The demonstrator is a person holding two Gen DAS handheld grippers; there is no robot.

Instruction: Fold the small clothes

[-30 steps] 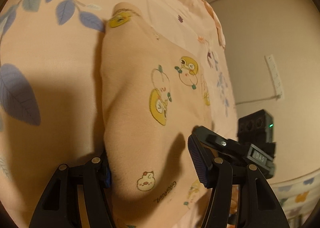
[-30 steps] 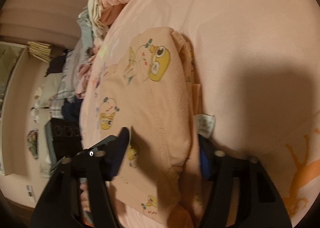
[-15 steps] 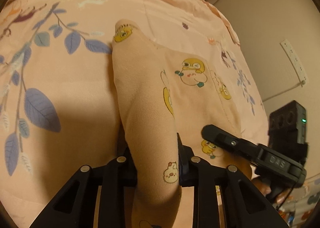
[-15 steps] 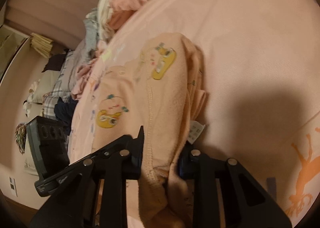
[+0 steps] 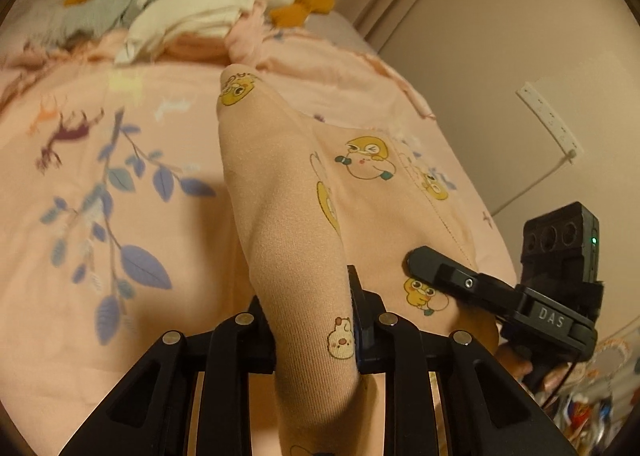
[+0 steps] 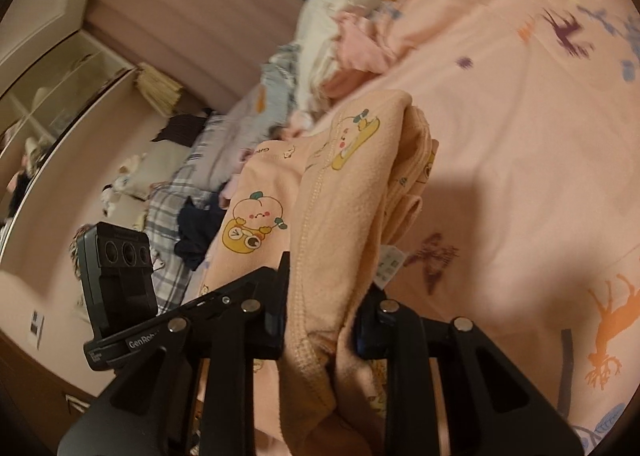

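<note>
While both jaws have just been closing, the left hand-held gripper [image 5: 314,322] now pinches one bunched edge of the peach cartoon-print garment [image 5: 288,207], fabric pressed between its pads. That garment is lifted at this end, its far part trailing onto the pink printed bedspread [image 5: 100,215]. A heap of clothes [image 5: 180,7] lies at the bed's far end. To the right, the right hand-held gripper [image 6: 320,320] pinches the garment's other edge, seam and white care label [image 6: 390,266] beside its jaws. Blur obscures finer detail there.
</note>
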